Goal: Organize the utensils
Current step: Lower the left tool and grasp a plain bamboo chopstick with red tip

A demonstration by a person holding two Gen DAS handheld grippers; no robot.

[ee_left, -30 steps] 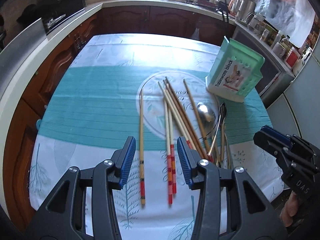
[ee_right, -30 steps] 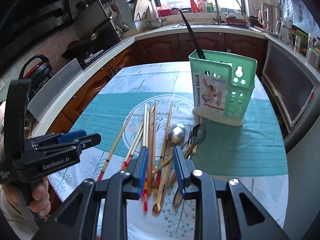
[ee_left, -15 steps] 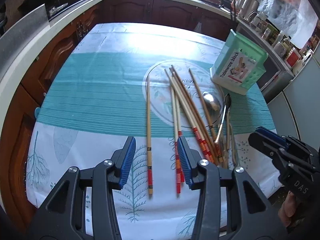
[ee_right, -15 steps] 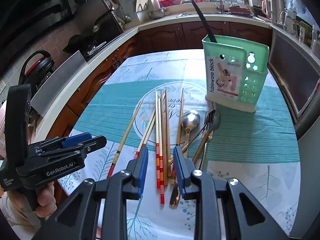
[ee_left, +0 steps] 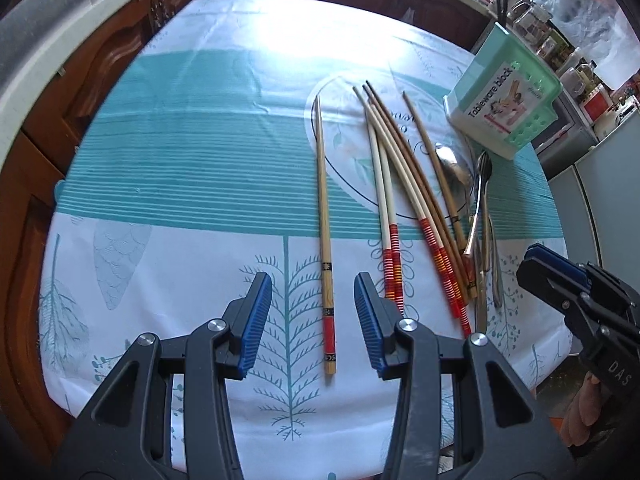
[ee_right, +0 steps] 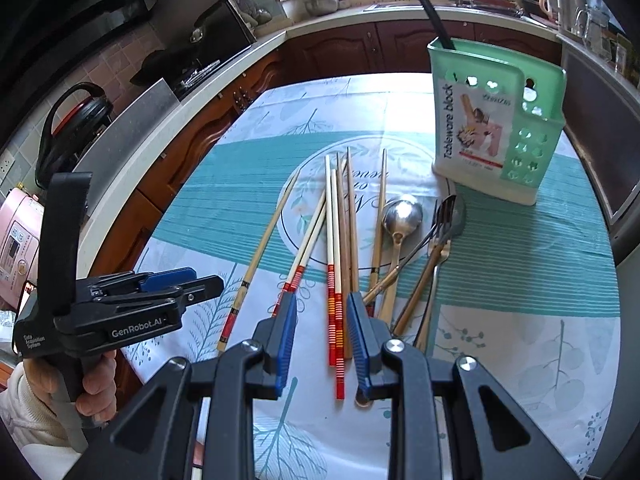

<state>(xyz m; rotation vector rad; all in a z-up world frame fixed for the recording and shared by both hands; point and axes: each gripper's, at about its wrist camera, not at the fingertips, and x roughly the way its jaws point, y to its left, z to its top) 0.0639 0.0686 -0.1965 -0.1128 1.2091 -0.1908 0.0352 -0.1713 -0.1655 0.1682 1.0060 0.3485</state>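
1. Both grippers have come down closer to the utensils since the earlier frames, and each now points more steeply at the cloth.
2. Wooden chopsticks lie loose on the bench in front of the green tableware block [ee_right: 496, 128]; a single chopstick [ee_left: 325, 240] lies apart from the rest, on the side farthest from the block.
3. Just nearer the block lies the bundle of red-banded chopsticks [ee_right: 335, 280], fanned and partly crossing, their plain tips pointing toward the block.
4. Nearer still, a spoon [ee_right: 402, 216] and a fork [ee_right: 440, 236] lie beside the bundle with their handles overlapping; their heads are close to the foot of the block without touching it.
5. A black utensil [ee_right: 430, 4] stands tilted inside the block.
6. Left gripper [ee_left: 313, 300]: jaws partly open, holding nothing, with the banded end of the single chopstick seen between them.
7. Right gripper [ee_right: 322, 312]: jaws partly open, gripping nothing, with the banded ends of the bundle seen in the gap.
8. A teal and white leaf-print tablecloth [ee_left: 180, 184] covers the bench, and the block stands upright on it.
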